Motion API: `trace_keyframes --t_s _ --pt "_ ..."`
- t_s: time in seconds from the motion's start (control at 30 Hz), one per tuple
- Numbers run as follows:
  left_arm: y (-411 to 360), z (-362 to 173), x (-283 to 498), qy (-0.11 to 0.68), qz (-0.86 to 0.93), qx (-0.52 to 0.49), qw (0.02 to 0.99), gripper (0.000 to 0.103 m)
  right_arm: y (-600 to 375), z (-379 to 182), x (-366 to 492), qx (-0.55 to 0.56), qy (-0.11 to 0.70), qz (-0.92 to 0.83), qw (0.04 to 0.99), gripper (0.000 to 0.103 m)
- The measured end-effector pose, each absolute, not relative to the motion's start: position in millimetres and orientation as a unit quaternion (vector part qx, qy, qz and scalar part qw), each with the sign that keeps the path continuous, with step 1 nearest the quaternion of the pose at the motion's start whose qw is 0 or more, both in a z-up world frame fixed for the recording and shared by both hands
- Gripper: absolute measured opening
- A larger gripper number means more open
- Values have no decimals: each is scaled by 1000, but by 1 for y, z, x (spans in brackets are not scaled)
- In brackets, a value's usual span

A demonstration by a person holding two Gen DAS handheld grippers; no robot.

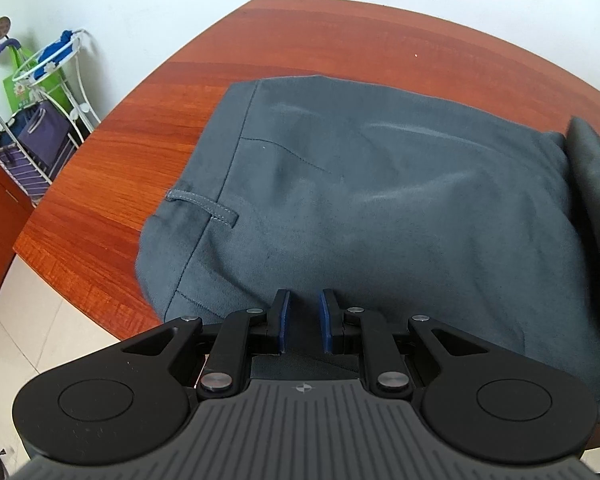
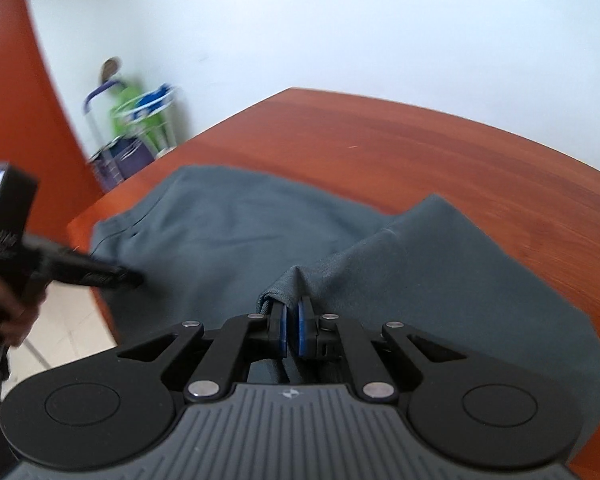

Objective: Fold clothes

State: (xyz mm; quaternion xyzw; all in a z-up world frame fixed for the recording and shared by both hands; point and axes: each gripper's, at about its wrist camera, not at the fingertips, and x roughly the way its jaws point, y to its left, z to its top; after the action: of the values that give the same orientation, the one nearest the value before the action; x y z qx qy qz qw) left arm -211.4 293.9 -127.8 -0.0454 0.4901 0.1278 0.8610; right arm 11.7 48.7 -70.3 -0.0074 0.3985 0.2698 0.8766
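Note:
Grey trousers (image 1: 372, 184) lie on the red-brown wooden table (image 1: 340, 36), waistband and a belt loop (image 1: 202, 206) toward the left. My left gripper (image 1: 304, 308) hovers over the near edge of the trousers, its jaws a little apart with nothing between the blue pads. My right gripper (image 2: 293, 312) is shut on a bunched fold of the trousers (image 2: 420, 264), lifted into a ridge at the fingertips. The left gripper (image 2: 112, 278) also shows in the right wrist view, at the left, over the cloth.
A wire trolley with purple and green bags (image 1: 36, 120) stands by the white wall left of the table. The table's left edge (image 1: 60, 200) drops to a tiled floor. An orange-red door (image 2: 16, 100) is at far left.

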Motion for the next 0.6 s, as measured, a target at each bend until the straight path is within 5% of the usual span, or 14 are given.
trace_keyframes --t_s 0.23,0.3,0.37,0.6 --pt "293 -132 -211 495 130 -46 858 18 45 -74 10 -14 432 273 859 19" --pt "292 -134 -208 497 131 -46 856 19 39 -76 8 -19 442 268 856 53" --pt "292 -135 -206 499 132 -46 855 19 34 -76 3 -20 441 268 856 62" --pt "292 -140 -199 500 131 -39 855 20 -5 -65 -15 11 434 221 874 71"
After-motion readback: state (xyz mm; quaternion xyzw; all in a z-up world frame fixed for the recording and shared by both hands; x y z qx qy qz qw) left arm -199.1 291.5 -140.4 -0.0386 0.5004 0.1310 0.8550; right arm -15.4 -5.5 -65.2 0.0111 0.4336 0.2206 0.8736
